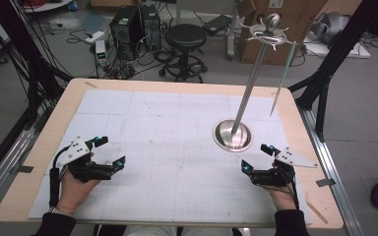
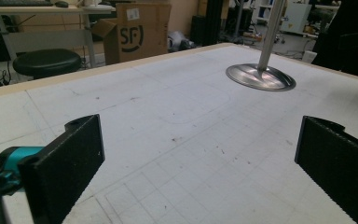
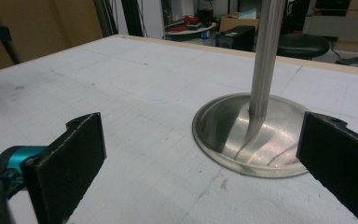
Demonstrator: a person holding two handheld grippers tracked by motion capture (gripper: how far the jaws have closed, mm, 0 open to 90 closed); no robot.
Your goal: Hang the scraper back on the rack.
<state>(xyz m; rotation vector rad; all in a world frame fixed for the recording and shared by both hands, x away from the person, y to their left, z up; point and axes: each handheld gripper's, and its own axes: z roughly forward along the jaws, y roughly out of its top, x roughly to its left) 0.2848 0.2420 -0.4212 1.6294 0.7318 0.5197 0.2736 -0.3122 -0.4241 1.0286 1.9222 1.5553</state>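
Fingers wide on left gripper (image 1: 109,153) and right gripper (image 1: 257,158), steel stand (image 1: 232,134) near right

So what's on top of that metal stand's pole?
The stand carries a thin metal ring with small hooks and a ball knob at the pole's top. A pale rod hangs from it. How it is hooked on is too small to tell.
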